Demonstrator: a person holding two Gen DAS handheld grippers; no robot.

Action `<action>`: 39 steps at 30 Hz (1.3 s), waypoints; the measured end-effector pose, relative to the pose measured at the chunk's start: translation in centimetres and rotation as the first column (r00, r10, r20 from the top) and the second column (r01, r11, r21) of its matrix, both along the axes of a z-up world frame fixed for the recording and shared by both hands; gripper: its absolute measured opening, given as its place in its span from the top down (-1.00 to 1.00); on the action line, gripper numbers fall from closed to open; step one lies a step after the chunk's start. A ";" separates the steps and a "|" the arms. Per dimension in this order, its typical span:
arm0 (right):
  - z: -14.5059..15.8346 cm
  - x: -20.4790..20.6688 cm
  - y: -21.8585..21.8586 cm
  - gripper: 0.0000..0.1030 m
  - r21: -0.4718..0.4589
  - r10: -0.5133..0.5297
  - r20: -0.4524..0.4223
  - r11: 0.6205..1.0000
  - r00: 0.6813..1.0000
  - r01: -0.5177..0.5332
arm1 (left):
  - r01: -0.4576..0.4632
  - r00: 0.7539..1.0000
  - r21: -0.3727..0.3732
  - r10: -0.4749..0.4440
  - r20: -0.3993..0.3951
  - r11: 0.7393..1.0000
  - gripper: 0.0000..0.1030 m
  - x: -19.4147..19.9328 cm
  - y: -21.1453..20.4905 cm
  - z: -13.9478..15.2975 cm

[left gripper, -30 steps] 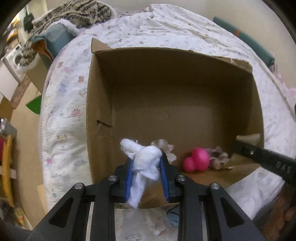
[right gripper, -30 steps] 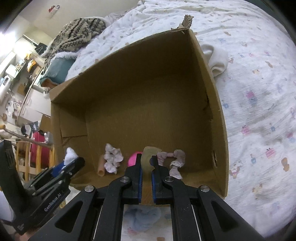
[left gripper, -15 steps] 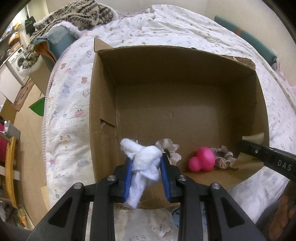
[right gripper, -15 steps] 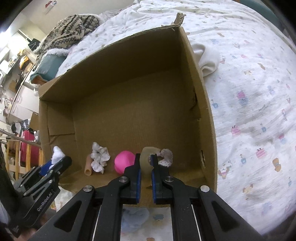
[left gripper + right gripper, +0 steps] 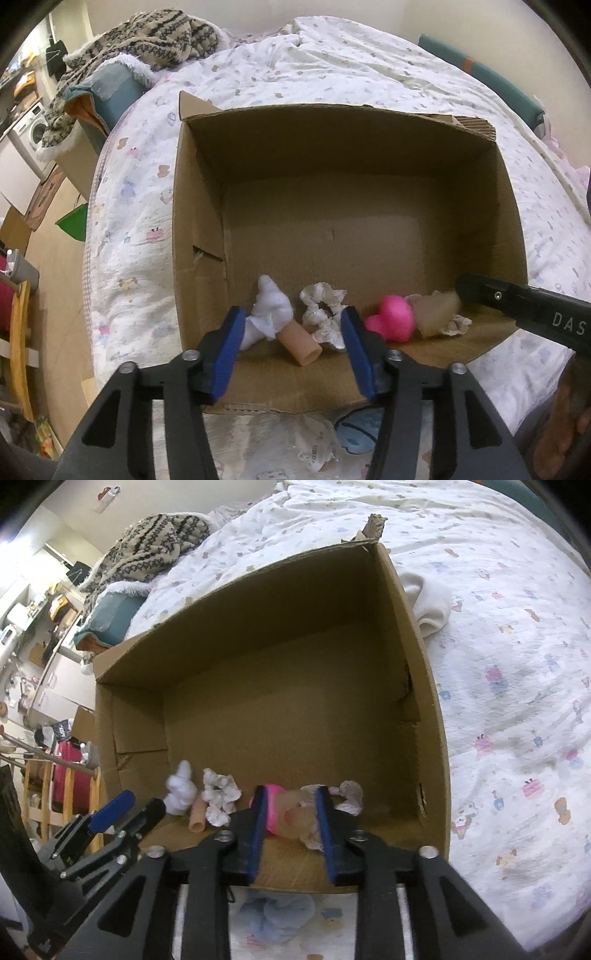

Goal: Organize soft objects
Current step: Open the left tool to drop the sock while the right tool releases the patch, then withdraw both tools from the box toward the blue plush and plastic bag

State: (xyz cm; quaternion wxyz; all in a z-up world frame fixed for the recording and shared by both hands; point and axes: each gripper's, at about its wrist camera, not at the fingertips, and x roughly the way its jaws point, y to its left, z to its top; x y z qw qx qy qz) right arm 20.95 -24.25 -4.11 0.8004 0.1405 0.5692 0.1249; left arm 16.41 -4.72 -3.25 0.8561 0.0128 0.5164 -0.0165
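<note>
One open brown cardboard box (image 5: 199, 206) sits on a bed (image 5: 351, 74) covered with a white patterned quilt. Along the box's near wall lie six soft things in a row: one white wad of cloth (image 5: 269, 314), one beige foam tube (image 5: 301, 349), one white ruffled scrunchie (image 5: 321, 314), one bright pink two-lobed squishy toy (image 5: 393, 321), one translucent tan soft piece (image 5: 436, 312) and one pale pinkish scrunchie (image 5: 458, 325).

There are two grippers, each with black arms and blue pads. The left gripper (image 5: 291, 354) has just been opening; its jaws stand apart, with the white wad just beside the left pad and the tube and white scrunchie seen between them, none pressed. The right gripper (image 5: 291, 821) has likewise just been opening, and its pads stand clear of the pink toy and the tan piece that show in the gap.

In the right wrist view the pink toy (image 5: 275, 808) is half hidden behind a pad, and the tan piece (image 5: 299, 818) is blurred, so its outline is hard to read. The pale scrunchie (image 5: 349, 795) is partly covered by the other pad. A light blue soft item (image 5: 277, 915) on the quilt below the box is cut off by the gripper arms. One cream cloth (image 5: 430, 605) lies outside the box's right wall, its near side hidden by the wall. A patterned knit blanket (image 5: 155, 37) is heaped at the bed's far corner.
</note>
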 end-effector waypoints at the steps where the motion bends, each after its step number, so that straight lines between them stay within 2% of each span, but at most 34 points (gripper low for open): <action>1: 0.1 0.0 0.1 -0.18 -0.005 -0.001 0.007 1.000 1.000 0.001 | 0.002 1.000 -0.003 -0.002 0.003 1.000 -0.05 0.0 -0.1 0.1; 2: 0.3 -0.1 0.2 -0.24 -0.012 0.001 0.020 1.000 1.000 0.000 | 0.004 1.000 -0.007 -0.004 0.005 1.000 -0.05 -0.1 -0.1 0.1; 8: 0.7 -0.1 0.6 -0.26 -0.021 0.019 0.038 1.000 0.999 -0.018 | 0.010 1.000 -0.013 -0.010 0.017 1.000 -0.06 -0.2 -0.3 0.4; 13: 0.7 -0.3 0.5 -0.26 -0.027 0.022 0.043 0.999 0.999 -0.021 | 0.021 0.999 0.013 -0.021 0.039 1.000 -0.06 -0.3 -0.5 0.6; 29: 2.2 -2.0 -0.2 -0.26 -0.026 -0.010 0.100 1.000 0.995 0.013 | 0.008 0.995 0.018 -0.009 0.095 1.000 -0.07 -2.5 0.5 2.6; 39: 3.0 -3.5 -1.1 -0.26 -0.020 -0.030 0.113 0.999 0.993 0.033 | -0.031 0.995 -0.002 0.031 0.093 1.000 -0.07 -4.1 2.1 3.1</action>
